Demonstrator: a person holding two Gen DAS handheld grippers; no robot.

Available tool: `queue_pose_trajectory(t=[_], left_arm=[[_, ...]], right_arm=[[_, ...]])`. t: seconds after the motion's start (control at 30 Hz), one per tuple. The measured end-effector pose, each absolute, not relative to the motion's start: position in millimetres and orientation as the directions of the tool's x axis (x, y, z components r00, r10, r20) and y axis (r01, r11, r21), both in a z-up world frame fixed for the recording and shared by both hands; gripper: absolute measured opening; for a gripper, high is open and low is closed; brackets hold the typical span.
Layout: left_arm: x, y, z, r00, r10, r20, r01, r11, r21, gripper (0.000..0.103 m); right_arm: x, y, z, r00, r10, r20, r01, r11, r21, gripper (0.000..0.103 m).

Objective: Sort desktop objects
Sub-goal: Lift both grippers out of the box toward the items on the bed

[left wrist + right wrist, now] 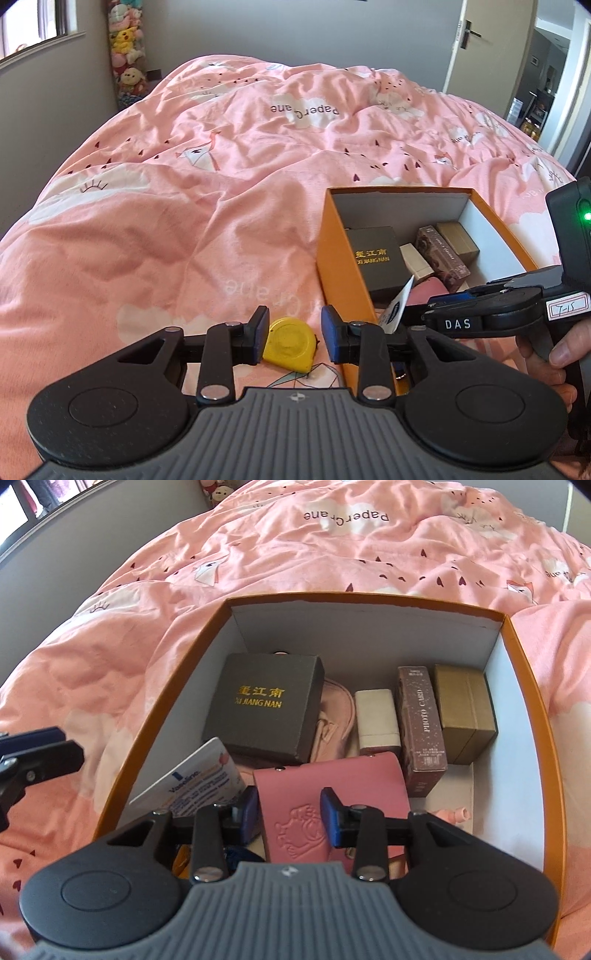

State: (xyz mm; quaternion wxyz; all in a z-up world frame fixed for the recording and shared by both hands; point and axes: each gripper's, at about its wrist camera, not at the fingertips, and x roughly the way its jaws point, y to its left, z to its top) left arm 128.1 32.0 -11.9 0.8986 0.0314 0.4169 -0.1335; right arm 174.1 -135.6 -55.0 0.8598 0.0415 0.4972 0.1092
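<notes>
A yellow tape measure lies on the pink bedding just left of the orange box. My left gripper straddles it, open: the left pad is at its edge and a gap shows at the right pad. In the right wrist view my right gripper hangs inside the orange box, open over a pink leather case that rests among the contents. The box also holds a dark square box, a photo card box, a gold box and a Vaseline card.
The pink duvet covers the whole bed. A column of plush toys stands at the far left wall and a door at the far right. A hand holds the right gripper's handle.
</notes>
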Motion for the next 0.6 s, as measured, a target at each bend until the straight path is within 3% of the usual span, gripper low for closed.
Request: queue_pose_trajectory(t=[0.07, 0.17, 0.3, 0.6], left_arm=[[125, 34, -13, 0.622, -0.204, -0.756, 0.250, 0.967, -0.056, 0.052], [120, 35, -12, 0.633, -0.192, -0.750, 0.244, 0.969, -0.042, 0.054], [114, 38, -11, 0.640, -0.168, -0.749, 0.232, 0.973, -0.020, 0.066], [100, 61, -2, 0.676, -0.119, -0.728, 0.151, 0.988, -0.022, 0.075]], right_arm=[[176, -134, -56, 0.483, 0.217, -0.848, -0.132, 0.976, 0.174, 0.039], [177, -131, -56, 0.485, 0.200, -0.851, -0.124, 0.979, 0.160, 0.039], [174, -134, -53, 0.493, 0.205, -0.846, -0.115, 0.979, 0.171, 0.040], [152, -142, -24, 0.545, 0.231, -0.806, -0.107, 0.973, 0.207, 0.040]])
